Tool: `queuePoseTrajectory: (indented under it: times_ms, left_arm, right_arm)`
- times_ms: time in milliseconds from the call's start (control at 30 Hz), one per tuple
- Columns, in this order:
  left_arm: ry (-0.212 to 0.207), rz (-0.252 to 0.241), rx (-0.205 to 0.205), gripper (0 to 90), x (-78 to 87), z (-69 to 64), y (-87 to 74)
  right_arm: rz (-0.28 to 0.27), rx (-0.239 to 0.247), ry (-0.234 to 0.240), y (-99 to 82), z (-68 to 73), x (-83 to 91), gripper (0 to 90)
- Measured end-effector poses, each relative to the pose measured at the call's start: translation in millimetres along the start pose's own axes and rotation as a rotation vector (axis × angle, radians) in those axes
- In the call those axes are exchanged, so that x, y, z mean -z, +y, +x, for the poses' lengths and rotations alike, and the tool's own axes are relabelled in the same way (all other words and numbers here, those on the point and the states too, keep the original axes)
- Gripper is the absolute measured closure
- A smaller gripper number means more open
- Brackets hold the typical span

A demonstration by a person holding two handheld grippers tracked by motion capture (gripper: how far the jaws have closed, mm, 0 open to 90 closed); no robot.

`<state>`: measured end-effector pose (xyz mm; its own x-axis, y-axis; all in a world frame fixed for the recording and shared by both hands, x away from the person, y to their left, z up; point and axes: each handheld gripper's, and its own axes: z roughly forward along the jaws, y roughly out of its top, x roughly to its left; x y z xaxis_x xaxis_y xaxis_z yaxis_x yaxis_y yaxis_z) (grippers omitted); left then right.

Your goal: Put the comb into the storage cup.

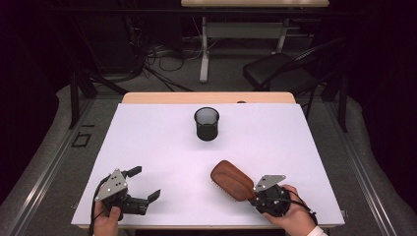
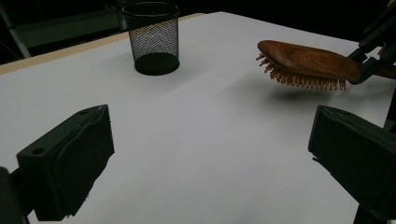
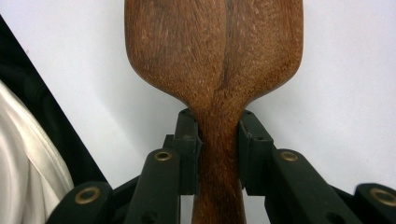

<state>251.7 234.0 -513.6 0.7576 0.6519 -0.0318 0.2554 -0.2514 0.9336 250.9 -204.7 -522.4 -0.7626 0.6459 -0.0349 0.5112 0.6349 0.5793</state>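
A brown wooden hairbrush [image 1: 231, 180] hangs just above the white table, bristles down, at the front right. My right gripper [image 1: 255, 192] is shut on its handle; in the right gripper view both pads [image 3: 189, 145] press the narrow neck of the hairbrush [image 3: 215, 60]. A black mesh cup [image 1: 206, 123] stands upright at the middle back. My left gripper [image 1: 143, 183] rests open at the front left with nothing between its fingers. In the left gripper view the left gripper [image 2: 210, 163] faces the mesh cup [image 2: 154, 39] and the hairbrush [image 2: 308, 63].
The white table top [image 1: 157, 142] has a wooden strip along its far edge. A black chair [image 1: 285, 71] and a desk frame with cables stand on the floor behind. A white sleeve [image 3: 23, 172] shows at the left of the right gripper view.
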Motion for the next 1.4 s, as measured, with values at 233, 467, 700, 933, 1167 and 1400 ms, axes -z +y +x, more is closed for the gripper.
queuePoseTrajectory:
  times_ms: [233,467,700,933,1167,1400]
  left_arm:
    - [0.0,0.003,0.0,0.3,-0.3,0.0,0.0]
    - [0.001,-0.001,0.004,0.3,-0.3,0.2,-0.1]
    - [-0.004,0.001,0.007,0.3,-0.8,0.4,-0.3]
    - [-0.002,0.003,0.009,0.3,-1.0,0.7,-0.4]
    - [-0.004,0.001,0.01,0.3,-1.4,0.9,-0.6]
    - [-0.007,0.0,0.013,0.3,-1.6,1.2,-0.9]
  right_arm:
    - [-0.043,-0.012,-0.004,7.3,1.3,2.4,72.3]
    - [-0.073,-0.016,-0.007,15.2,1.6,4.0,72.3]
    - [-0.112,-0.028,-0.011,22.1,1.2,6.3,72.3]
    - [-0.144,-0.03,-0.016,29.5,0.3,6.8,72.3]
    - [-0.174,-0.034,-0.008,38.4,0.7,5.1,72.3]
    - [-0.199,-0.029,-0.004,47.9,1.1,3.2,72.2]
